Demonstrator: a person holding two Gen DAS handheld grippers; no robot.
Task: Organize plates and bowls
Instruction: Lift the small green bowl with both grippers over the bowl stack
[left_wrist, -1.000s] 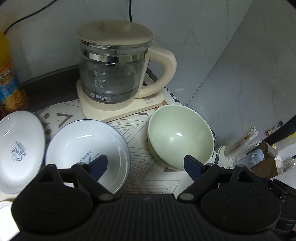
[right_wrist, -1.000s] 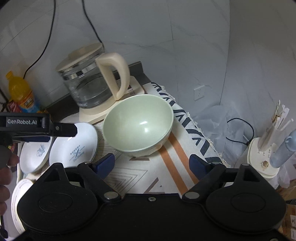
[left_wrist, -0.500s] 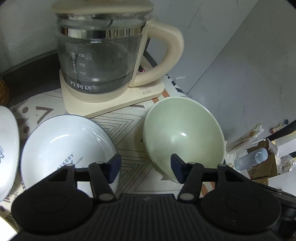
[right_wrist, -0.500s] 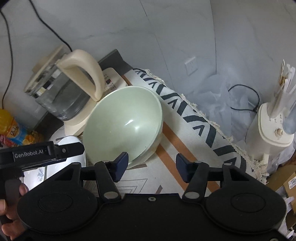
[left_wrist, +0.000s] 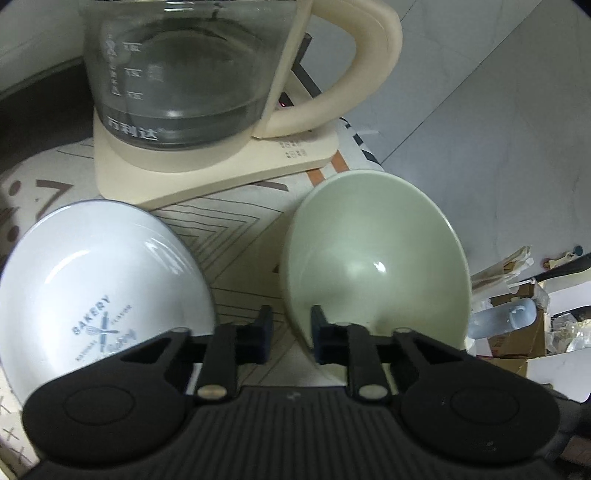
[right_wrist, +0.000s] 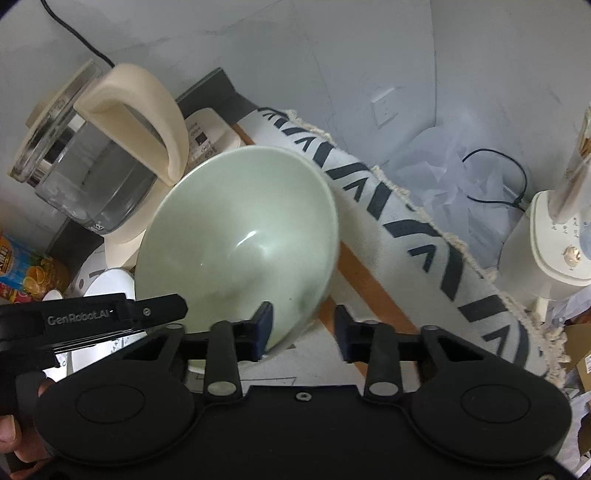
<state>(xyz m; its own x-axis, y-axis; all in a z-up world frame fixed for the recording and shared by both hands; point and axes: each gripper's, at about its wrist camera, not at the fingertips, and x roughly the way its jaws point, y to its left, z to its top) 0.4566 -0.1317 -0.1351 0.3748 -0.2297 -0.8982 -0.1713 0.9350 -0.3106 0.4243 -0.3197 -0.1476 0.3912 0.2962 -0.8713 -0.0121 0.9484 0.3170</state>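
A pale green bowl (left_wrist: 376, 266) stands on the patterned cloth in front of the kettle; it also shows in the right wrist view (right_wrist: 240, 240). My left gripper (left_wrist: 291, 338) has narrowed around the bowl's near left rim, one finger inside and one outside. My right gripper (right_wrist: 301, 332) straddles the bowl's near right rim with a wider gap, its left finger inside the bowl. A white bowl (left_wrist: 99, 291) printed "BAKERY" sits to the left of the green one.
A glass kettle (left_wrist: 192, 74) with a cream handle stands on its cream base (left_wrist: 221, 166) just behind the bowls. An orange juice bottle (right_wrist: 26, 269) is at the far left. The table edge and a white appliance (right_wrist: 550, 247) lie to the right.
Both grippers moved forward and down onto the green bowl and their jaws narrowed around its rim. The left jaws closed much more than the right.
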